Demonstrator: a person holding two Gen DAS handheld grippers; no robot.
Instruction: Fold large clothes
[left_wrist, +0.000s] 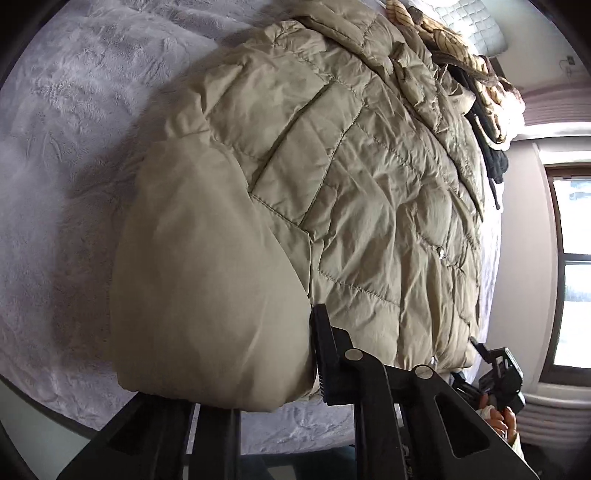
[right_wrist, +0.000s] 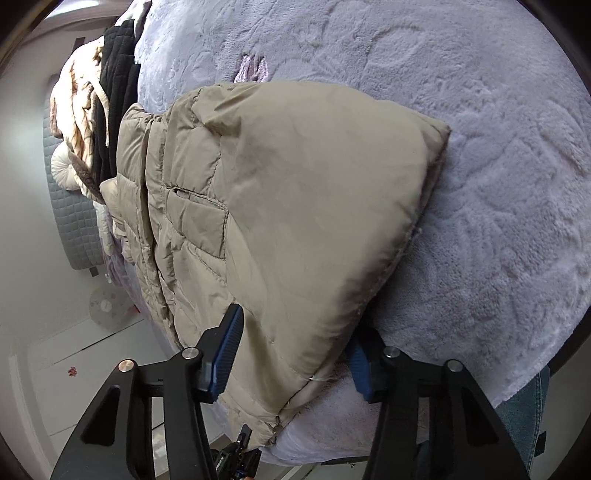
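On the grey bedspread (right_wrist: 480, 129) the tan puffer jacket (left_wrist: 332, 184) lies partly folded. Left gripper (left_wrist: 258, 369) pinches one hem corner, right gripper (right_wrist: 291, 354) squeezes the other. Final fold likely remains.

black claws (right_wrist: 291, 354), blue pads (right_wrist: 225, 354), jeans (right_wrist: 524, 413)

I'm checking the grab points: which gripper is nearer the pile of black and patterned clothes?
Neither clearly: both grippers, left and right, grip the beige jacket's near edge, while the clothes pile lies beyond its far end.
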